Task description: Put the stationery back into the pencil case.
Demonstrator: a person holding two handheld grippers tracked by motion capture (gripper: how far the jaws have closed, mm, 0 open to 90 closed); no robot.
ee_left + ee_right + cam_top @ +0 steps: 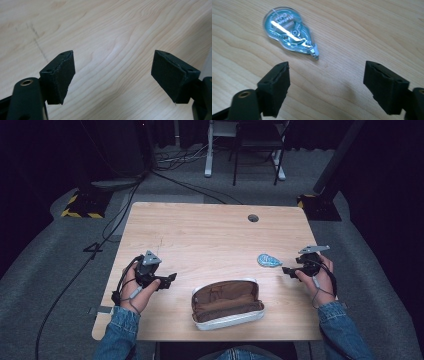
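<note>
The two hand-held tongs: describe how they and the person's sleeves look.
Left tongs and right tongs are black, each topped by a grey three-cornered plate with a cable trailing past the wrist. Close up, the fingertips are wedge-shaped black pads with small screw holes. Both sleeves are blue denim.

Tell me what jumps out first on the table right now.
An open pouch with a brown lining lies at the near edge of the table, between the hands. A blue tape dispenser lies flat just ahead of the open right gripper. The left gripper is open over bare wood.
</note>
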